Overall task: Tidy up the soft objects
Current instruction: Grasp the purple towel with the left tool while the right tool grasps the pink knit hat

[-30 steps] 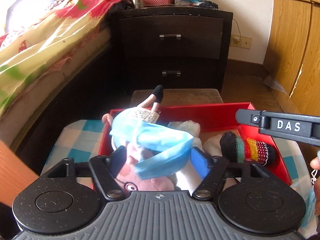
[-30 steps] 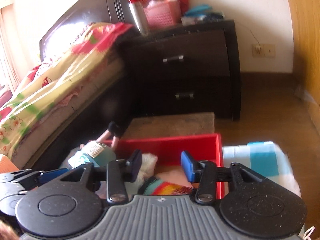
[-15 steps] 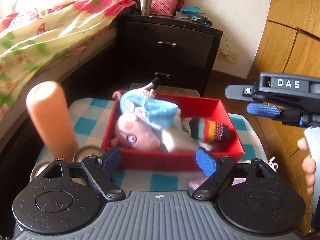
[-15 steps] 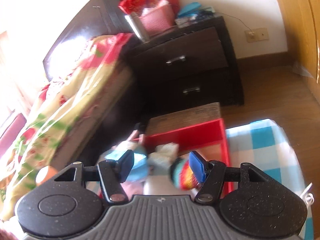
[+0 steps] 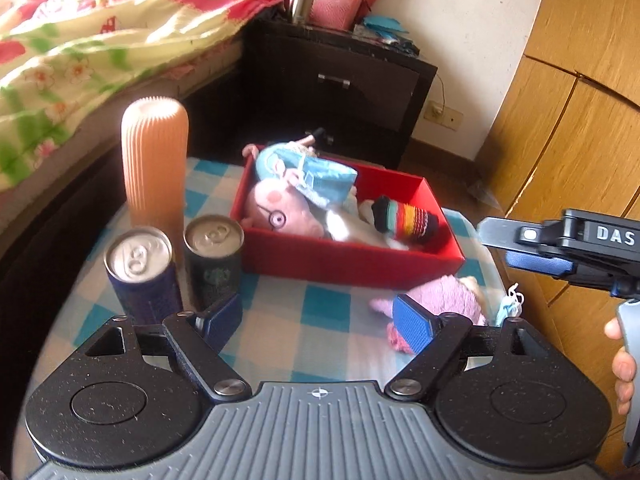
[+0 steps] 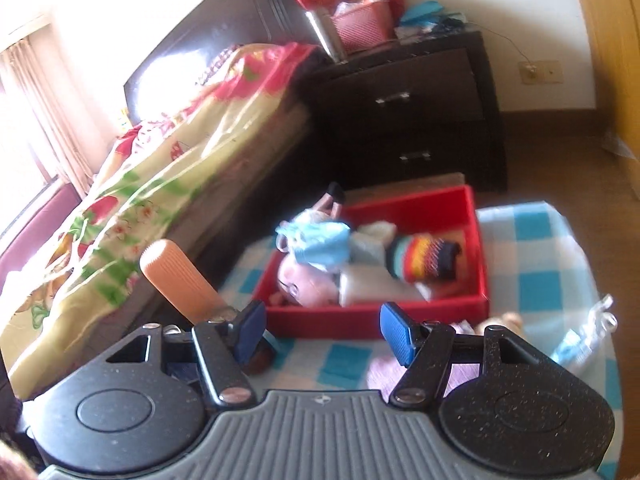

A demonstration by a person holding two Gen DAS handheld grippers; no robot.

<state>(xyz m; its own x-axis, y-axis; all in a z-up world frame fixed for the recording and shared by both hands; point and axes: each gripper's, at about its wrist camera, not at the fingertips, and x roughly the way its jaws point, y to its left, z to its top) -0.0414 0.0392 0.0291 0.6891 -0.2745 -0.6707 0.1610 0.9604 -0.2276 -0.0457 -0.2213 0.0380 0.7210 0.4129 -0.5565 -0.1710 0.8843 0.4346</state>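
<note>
1. left gripper (image 5: 318,326) held above the near part of the bench (image 5: 320,316) with its blue-and-white checked cloth, jaws released and wide, nothing between them.
2. right gripper (image 6: 322,330) held over the same cloth, jaws opening, nothing between them; also seen from the side at the right edge of the left wrist view, with fingertips of a hand (image 5: 622,364) behind it.
3. rectangular red cardboard box (image 5: 348,258) resting on the cloth, well beyond both grippers.
4. inside the box: pink pig plush toy with round glasses (image 5: 276,210) at the left end, light blue cloth piece (image 5: 320,176) draped on top of it, rainbow-striped knitted sock with dark toe (image 5: 404,220) toward the right, white soft items underneath.
5. small doll with a black shoe (image 5: 312,138) sticking over the far left corner of the box.
6. lilac plush toy (image 5: 444,300) lying on the cloth outside the box, just beside its near wall, partly hidden by the left gripper's right finger.
7. two upright drink cans (image 5: 176,264) and a tall ribbed peach cylinder (image 5: 154,164) standing left of the box.
</note>
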